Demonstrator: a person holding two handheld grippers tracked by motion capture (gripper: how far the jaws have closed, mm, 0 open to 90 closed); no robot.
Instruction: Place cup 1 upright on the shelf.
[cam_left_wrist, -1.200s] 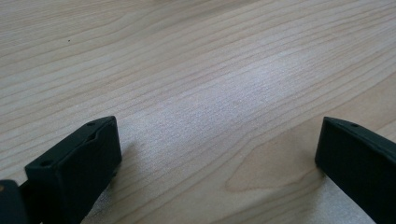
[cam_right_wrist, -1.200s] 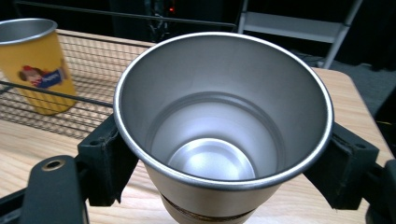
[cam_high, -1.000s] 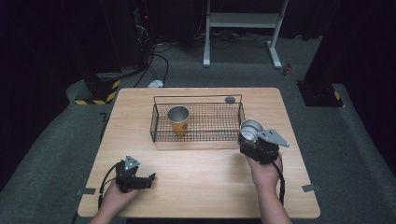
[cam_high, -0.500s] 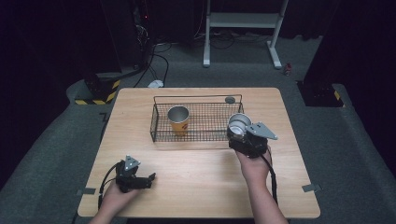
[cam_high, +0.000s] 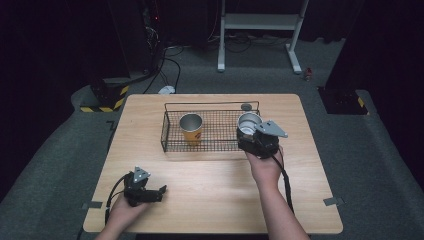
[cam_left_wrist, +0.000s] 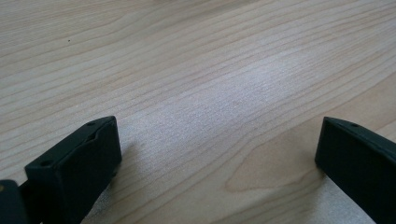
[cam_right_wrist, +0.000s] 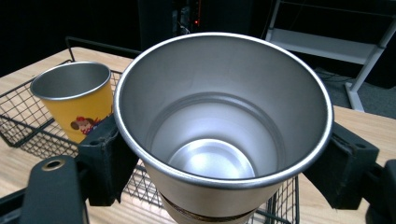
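Steel cup (cam_right_wrist: 223, 126) sits upright between the right gripper (cam_high: 257, 137)'s 2 jaws, clamped at its sides, above the wire basket (cam_high: 212, 142)'s right end. Inside the basket stands 1 yellow cup (cam_high: 191, 128). Near the table (cam_high: 210, 195)'s front left corner, the left gripper (cam_high: 142, 187) rests with jaws wide apart.

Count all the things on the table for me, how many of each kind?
Shiny metal cups: 2, a yellow-wrapped one in the basket, a plain steel one clamped in the right gripper.
Black wire baskets: 1.
Small round grey discs: 1.
Total: 4.
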